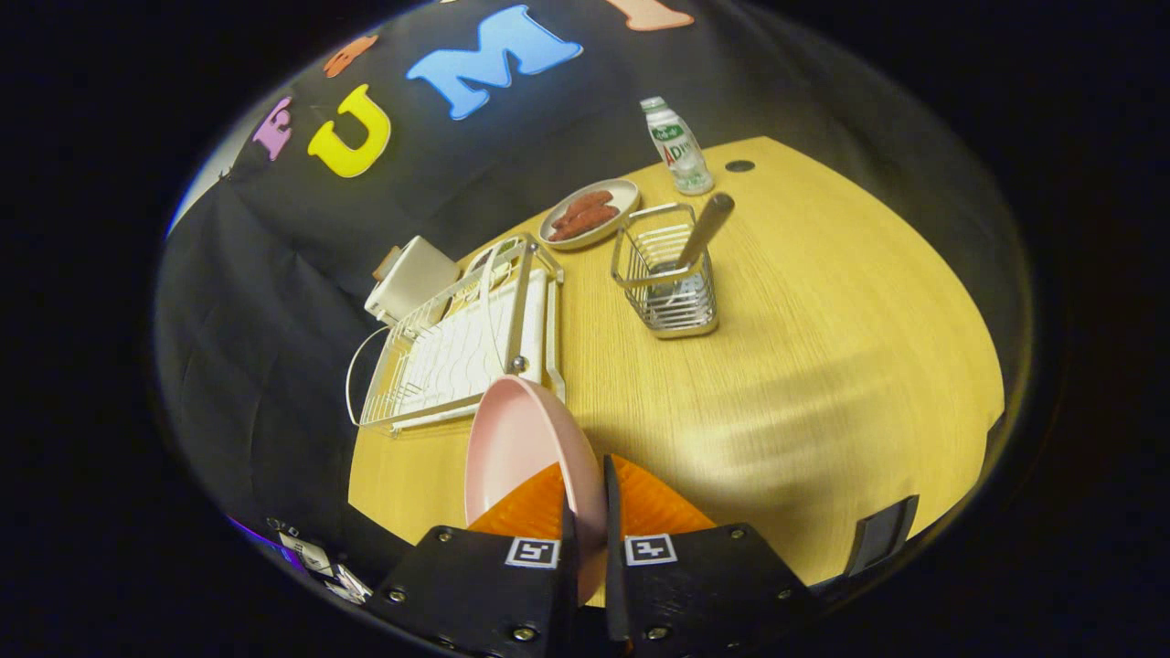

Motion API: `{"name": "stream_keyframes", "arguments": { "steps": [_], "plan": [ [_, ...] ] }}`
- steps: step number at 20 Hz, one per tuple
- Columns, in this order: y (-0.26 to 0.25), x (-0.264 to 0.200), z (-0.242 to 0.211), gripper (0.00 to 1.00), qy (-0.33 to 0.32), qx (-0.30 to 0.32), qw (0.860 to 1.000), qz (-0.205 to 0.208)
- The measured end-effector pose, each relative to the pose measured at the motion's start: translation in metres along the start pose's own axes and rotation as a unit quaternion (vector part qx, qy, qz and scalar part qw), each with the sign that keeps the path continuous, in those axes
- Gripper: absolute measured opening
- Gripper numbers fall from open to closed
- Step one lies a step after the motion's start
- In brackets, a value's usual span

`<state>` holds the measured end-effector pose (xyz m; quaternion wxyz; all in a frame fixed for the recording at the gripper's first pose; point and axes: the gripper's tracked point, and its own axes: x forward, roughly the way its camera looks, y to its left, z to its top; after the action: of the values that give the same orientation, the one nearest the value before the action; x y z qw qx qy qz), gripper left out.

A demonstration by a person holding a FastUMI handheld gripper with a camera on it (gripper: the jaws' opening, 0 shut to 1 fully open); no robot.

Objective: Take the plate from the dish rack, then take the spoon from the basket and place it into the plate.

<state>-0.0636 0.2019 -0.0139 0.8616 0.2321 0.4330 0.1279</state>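
Tongs (585, 512): clenched on the rim of the pink plate (521, 439), which stands on edge between the fingers, lifted clear of the dish rack (457, 352).
Dish rack: just beyond the plate, at the bench's (823, 366) left edge.
Basket (667, 274): wire, farther ahead and to the right of the rack, mid-bench.
Spoon (706, 230): upright in the basket, handle leaning up and right, well apart from the tongs.
Judgement: plate needs setting down flat before the spoon can be fetched.

The gripper (585, 512) has two black, screw-studded blocks, each bearing a square black-and-white marker, with ribbed wedge-shaped jaws ahead.
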Motion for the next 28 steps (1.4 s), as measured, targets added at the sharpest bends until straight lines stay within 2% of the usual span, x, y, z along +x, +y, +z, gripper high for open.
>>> {"name": "stream_keyframes", "arguments": {
  "steps": [8,11,14,18,21,23,24,25,28],
  "plan": [
    [-0.001,0.041,-0.030,0.12,0.052,0.010,0.998,0.033],
    [-0.002,0.044,-0.032,0.13,0.049,0.014,0.998,0.038],
    [-0.016,0.044,-0.026,0.17,0.040,-0.021,0.999,0.009],
    [-0.028,0.023,0.004,0.32,-0.021,-0.080,0.996,-0.031],
    [-0.031,-0.009,0.035,0.31,-0.089,-0.144,0.983,-0.070],
    [-0.027,-0.031,0.059,0.31,-0.137,-0.165,0.973,-0.079],
    [-0.019,-0.043,0.074,0.32,-0.173,-0.174,0.967,-0.070],
    [-0.013,-0.055,0.092,0.32,-0.218,-0.186,0.956,-0.068],
    [-0.003,-0.102,0.145,0.31,-0.360,-0.228,0.902,-0.074]
  ]
}}
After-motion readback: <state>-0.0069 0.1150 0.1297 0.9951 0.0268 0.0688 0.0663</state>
